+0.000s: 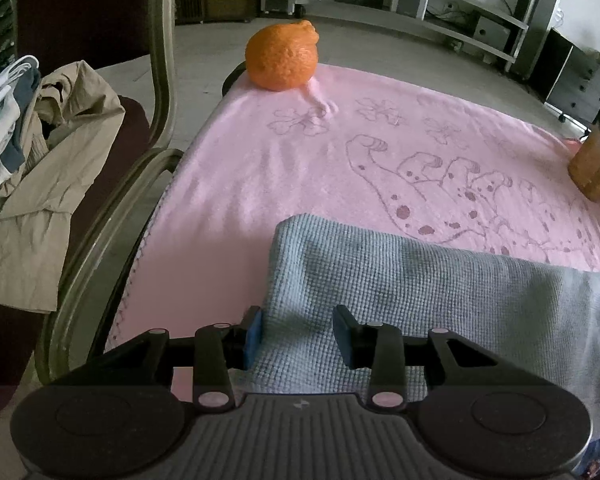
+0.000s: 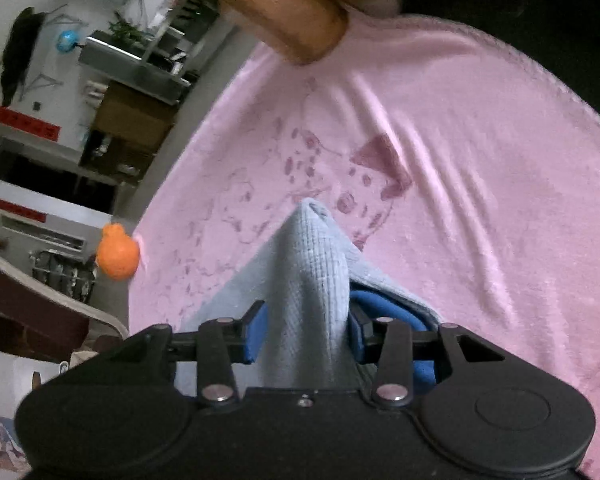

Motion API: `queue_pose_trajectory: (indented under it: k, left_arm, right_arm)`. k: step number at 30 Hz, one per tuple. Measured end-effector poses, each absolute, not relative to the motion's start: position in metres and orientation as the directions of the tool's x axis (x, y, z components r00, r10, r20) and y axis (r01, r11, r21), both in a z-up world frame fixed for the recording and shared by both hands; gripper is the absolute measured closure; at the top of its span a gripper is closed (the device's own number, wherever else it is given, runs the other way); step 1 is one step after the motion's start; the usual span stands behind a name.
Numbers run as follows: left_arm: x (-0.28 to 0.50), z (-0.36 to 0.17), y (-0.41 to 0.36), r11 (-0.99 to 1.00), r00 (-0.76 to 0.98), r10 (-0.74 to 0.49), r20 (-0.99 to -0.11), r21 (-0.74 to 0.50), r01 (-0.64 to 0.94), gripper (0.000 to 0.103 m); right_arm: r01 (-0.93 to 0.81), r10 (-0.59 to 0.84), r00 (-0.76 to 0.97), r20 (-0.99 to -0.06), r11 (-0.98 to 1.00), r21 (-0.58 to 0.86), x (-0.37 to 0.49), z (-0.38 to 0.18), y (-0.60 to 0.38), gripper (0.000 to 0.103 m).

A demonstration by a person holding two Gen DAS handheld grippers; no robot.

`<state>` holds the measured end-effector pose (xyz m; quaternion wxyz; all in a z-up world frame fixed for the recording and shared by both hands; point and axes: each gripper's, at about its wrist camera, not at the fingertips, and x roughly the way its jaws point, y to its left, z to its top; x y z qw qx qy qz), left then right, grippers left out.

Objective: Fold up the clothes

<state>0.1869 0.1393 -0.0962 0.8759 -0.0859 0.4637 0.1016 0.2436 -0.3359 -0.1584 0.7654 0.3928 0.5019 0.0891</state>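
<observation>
A grey-blue waffle-weave cloth [image 1: 420, 280] lies folded on a pink towel [image 1: 300, 168] that covers the table. My left gripper [image 1: 298, 336] is open, its fingers [image 1: 253, 338] astride the cloth's near left corner, just above it. In the right wrist view my right gripper [image 2: 306, 332] is shut on a bunched ridge of the same cloth [image 2: 314, 264], which rises as a peak between the blue pads [image 2: 256, 332] over the pink towel [image 2: 460, 160].
An orange [image 1: 282, 58] sits at the towel's far left corner, also visible in the right wrist view [image 2: 118, 256]. A wooden block [image 1: 592, 164] stands at the right edge; it also shows in the right wrist view [image 2: 284, 12]. A chair with piled clothes [image 1: 40, 168] stands left of the table.
</observation>
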Motion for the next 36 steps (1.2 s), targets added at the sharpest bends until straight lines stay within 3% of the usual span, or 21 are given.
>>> queue_pose_trajectory:
  k: [4, 9, 12, 17, 19, 20, 27, 32, 36]
  left_arm:
    - [0.187, -0.099, 0.140, 0.964, 0.561, 0.077, -0.824, -0.081, -0.252, 0.069]
    - [0.191, -0.105, 0.138, 0.966, 0.546, 0.070, -0.835, -0.081, -0.246, 0.069]
    - [0.192, -0.107, 0.140, 0.963, 0.538, 0.065, -0.840, -0.087, -0.254, 0.069]
    - [0.194, -0.111, 0.144, 0.955, 0.521, 0.060, -0.851, -0.103, -0.277, 0.065]
    - [0.194, -0.112, 0.146, 0.951, 0.515, 0.058, -0.855, -0.109, -0.289, 0.064]
    - [0.194, -0.113, 0.147, 0.949, 0.512, 0.057, -0.857, -0.113, -0.295, 0.063]
    - [0.193, -0.113, 0.155, 0.930, 0.507, 0.047, -0.861, -0.148, -0.337, 0.063]
    - [0.184, -0.096, 0.169, 0.913, 0.575, 0.073, -0.815, -0.177, -0.367, 0.068]
    - [0.178, -0.088, 0.184, 0.896, 0.601, 0.056, -0.797, -0.225, -0.383, 0.067]
  right_arm:
    - [0.355, 0.581, 0.511, -0.633, 0.528, 0.771, 0.245, -0.174, -0.350, 0.064]
    - [0.267, 0.637, 0.610, -0.471, 0.394, 0.879, 0.253, -0.170, -0.353, 0.067]
    - [0.327, 0.620, 0.592, -0.516, 0.400, 0.856, 0.264, -0.183, -0.349, 0.067]
    - [0.363, 0.574, 0.618, -0.537, 0.398, 0.843, 0.272, -0.189, -0.350, 0.077]
    - [0.364, 0.525, 0.644, -0.557, 0.431, 0.826, 0.270, -0.186, -0.352, 0.093]
    - [0.367, 0.499, 0.652, -0.571, 0.451, 0.814, 0.269, -0.185, -0.353, 0.094]
    - [0.396, 0.376, 0.696, -0.611, 0.510, 0.764, 0.265, -0.178, -0.359, 0.095]
    - [0.480, 0.153, 0.760, -0.631, 0.523, 0.705, 0.249, -0.162, -0.387, 0.092]
    - [0.424, 0.304, 0.761, -0.574, 0.436, 0.794, 0.241, -0.163, -0.402, 0.084]
